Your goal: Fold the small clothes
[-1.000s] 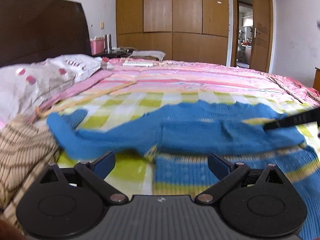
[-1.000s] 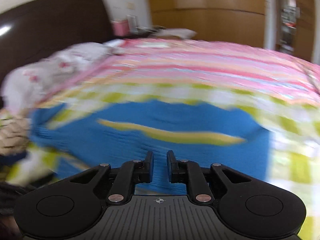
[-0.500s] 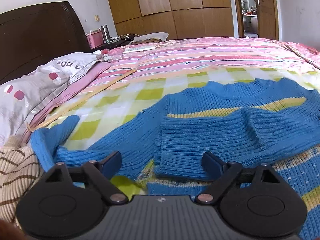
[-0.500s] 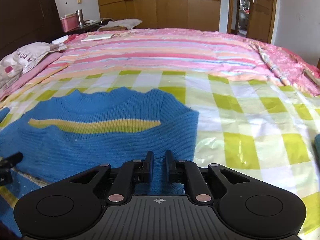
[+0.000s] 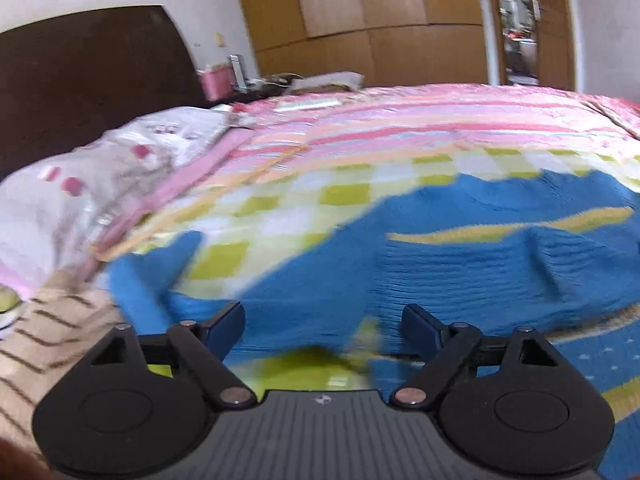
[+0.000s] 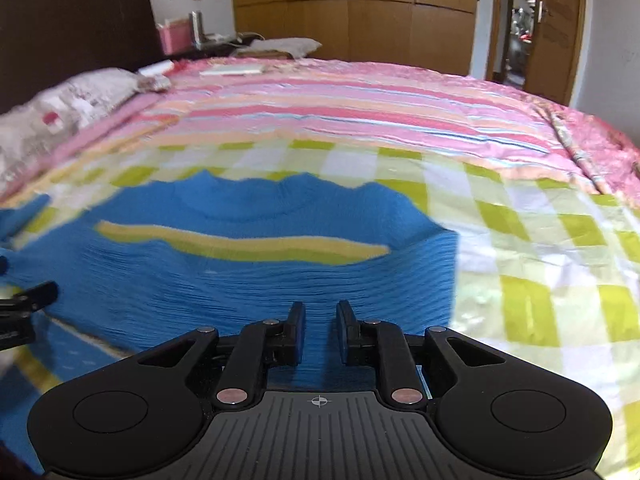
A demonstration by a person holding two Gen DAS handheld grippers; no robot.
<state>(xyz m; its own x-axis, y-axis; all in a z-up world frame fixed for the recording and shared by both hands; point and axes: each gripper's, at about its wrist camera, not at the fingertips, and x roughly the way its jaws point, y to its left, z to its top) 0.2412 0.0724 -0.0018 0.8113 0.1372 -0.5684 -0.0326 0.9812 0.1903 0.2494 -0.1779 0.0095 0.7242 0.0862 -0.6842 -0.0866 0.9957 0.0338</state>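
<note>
Left wrist view: the left gripper (image 5: 322, 326) has its fingers spread wide apart, holding nothing. The blue sweater (image 5: 460, 264) lies on the checked bedspread (image 5: 280, 200) just ahead of and between the fingers, one sleeve (image 5: 140, 276) reaching beyond the left finger toward a striped beige garment (image 5: 48, 332).

Right wrist view: the right gripper (image 6: 320, 332) has its fingers close together with a narrow gap, blue sweater (image 6: 256, 264) showing between and ahead of them; whether they pinch it is unclear.

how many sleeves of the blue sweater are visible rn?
2. On the blue ribbed knit sweater with a yellow chest stripe, one sleeve lies folded across the body; the other sleeve stretches left toward the beige striped garment.
</note>
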